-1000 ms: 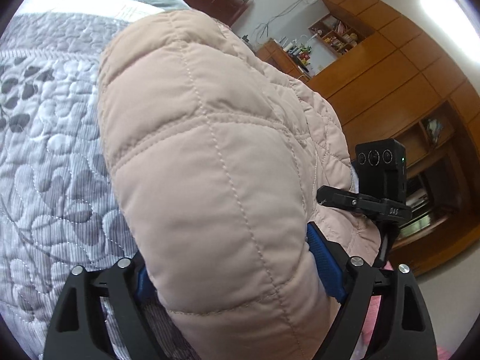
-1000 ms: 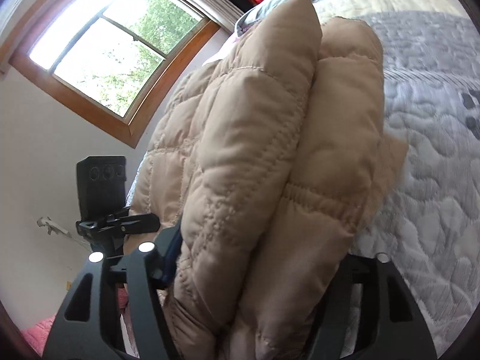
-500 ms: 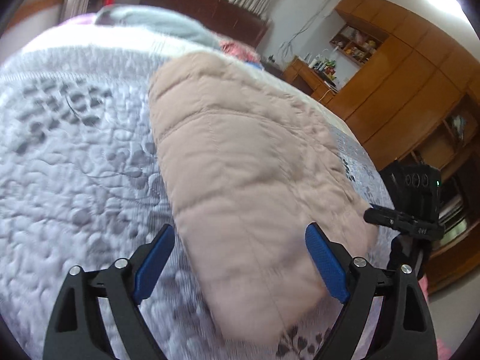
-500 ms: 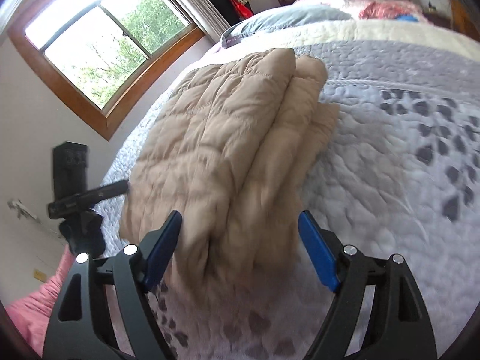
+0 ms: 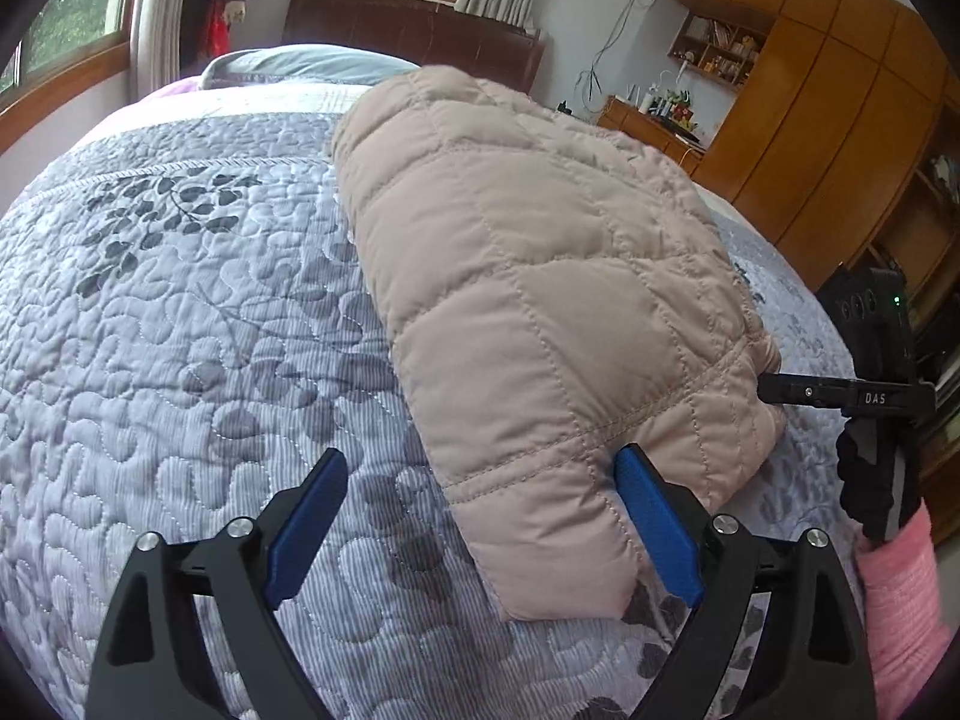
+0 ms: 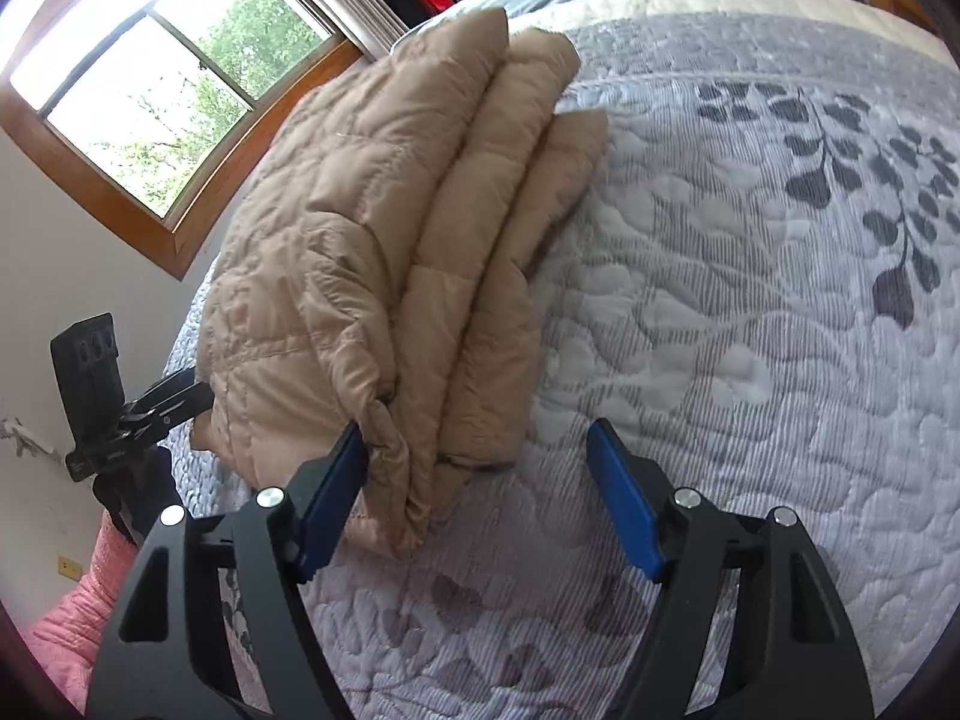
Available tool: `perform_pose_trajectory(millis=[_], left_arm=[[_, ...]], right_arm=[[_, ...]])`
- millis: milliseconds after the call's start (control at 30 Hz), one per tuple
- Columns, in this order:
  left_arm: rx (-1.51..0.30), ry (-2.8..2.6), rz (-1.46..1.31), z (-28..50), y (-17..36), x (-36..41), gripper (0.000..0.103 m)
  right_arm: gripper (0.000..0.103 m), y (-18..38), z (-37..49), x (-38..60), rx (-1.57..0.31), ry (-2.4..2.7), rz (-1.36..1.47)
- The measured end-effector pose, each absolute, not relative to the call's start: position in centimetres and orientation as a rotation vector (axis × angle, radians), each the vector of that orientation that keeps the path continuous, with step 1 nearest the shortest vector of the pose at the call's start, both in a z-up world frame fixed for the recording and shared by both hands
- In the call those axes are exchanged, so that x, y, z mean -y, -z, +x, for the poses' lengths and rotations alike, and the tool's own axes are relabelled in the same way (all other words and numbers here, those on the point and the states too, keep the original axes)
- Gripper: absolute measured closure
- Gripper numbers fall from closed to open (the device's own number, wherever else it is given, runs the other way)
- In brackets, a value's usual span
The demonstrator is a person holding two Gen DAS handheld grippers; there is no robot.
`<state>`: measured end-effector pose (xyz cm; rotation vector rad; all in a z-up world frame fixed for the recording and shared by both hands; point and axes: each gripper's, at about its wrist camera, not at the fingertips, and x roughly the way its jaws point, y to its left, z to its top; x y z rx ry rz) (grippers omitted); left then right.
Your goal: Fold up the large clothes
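Note:
A folded beige quilted puffer jacket (image 5: 540,300) lies on the grey leaf-patterned quilt (image 5: 180,330) of a bed. My left gripper (image 5: 480,516) is open and empty, hovering just short of the jacket's near end. In the right wrist view the jacket (image 6: 384,276) shows as three stacked layers. My right gripper (image 6: 480,480) is open and empty, its left pad beside the jacket's near corner. The opposite gripper shows at the edge of each view (image 5: 870,360) (image 6: 102,396).
The quilt (image 6: 750,330) spreads wide to the right of the jacket. A grey pillow (image 5: 300,63) and dark headboard (image 5: 414,24) lie at the far end. A wooden wardrobe (image 5: 828,120) stands right, a window (image 6: 162,78) left. A pink sleeve (image 5: 900,588) shows at the edge.
Both grippers opened and let go of the jacket, then pulled back from it. The jacket now lies flat on the bed instead of filling both views.

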<state>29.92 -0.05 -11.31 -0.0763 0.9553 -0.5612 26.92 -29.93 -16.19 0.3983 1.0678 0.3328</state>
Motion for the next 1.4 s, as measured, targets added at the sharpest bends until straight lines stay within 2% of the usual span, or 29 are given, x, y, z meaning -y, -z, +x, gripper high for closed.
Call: perform_pose_trajectory(millis=[200,233,300,500,667,1400], left_arm=[[-0.971,0.510,-0.100,29.4,10.3,-0.2,0.011],[-0.950,0.487,-0.071,28.7,9.5,-0.1,0.011],[-0.910,0.438,0.002,27.2,8.1,0.4,0.011],[-0.833,0.331,0.090,22.8,5.4,1.5,0.004],[-0.774,0.262,0.142,19.8,4.0,1.9,0.004],[-0.758,0.234,0.030,12.7,1.6,0.2,0.004]], right_arm=[[0.029,14.2,26.4,29.3,-1.040,-0.298,0.403],[0.026,13.3,25.8,29.1,-1.022,-0.289,0.392],[0.013,11.9,24.5,28.5,-1.000,-0.245,0.348],[0.005,9.1,20.3,25.4,-0.944,-0.120,0.201],[0.005,7.6,16.8,23.4,-0.908,-0.016,0.128],[0.005,5.3,9.0,20.1,-0.866,0.059,0.138]])
